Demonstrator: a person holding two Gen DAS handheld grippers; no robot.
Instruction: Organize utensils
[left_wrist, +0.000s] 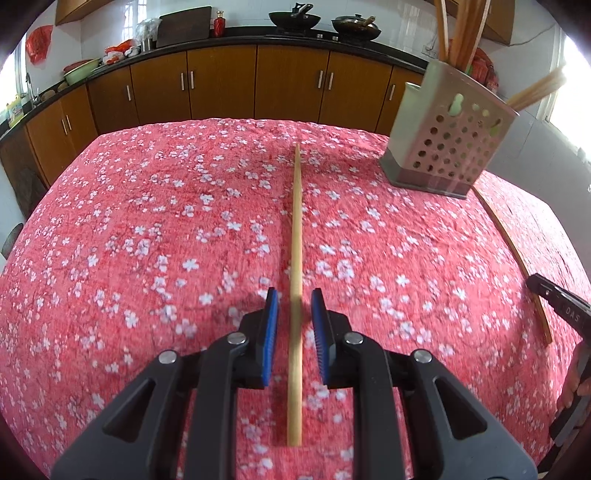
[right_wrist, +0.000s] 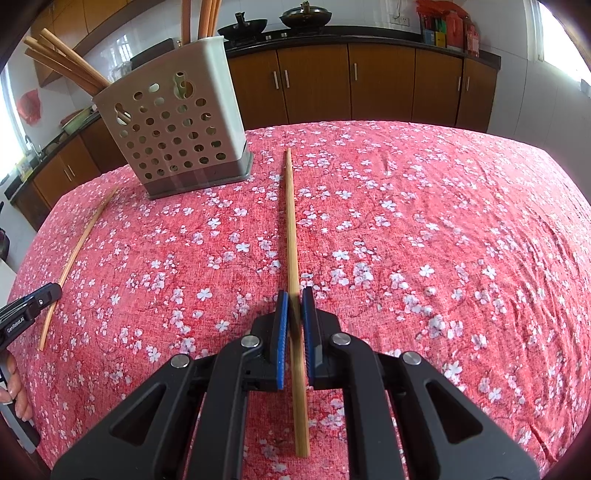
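I see right gripper (right_wrist: 293, 299) clenched on chopstick (right_wrist: 291, 229) right of holder (right_wrist: 173, 136); left gripper (left_wrist: 294, 299) released, straddling second chopstick (left_wrist: 296, 221) left of holder.

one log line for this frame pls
left gripper: open, astride chopstick | right gripper: shut on second chopstick | holder: upright, part-filled | cloth

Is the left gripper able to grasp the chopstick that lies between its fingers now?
Probably yes. The chopstick lies on the tablecloth, straight between the left gripper's open jaws, with small gaps on both sides. Nothing covers it; the holder stands far off.
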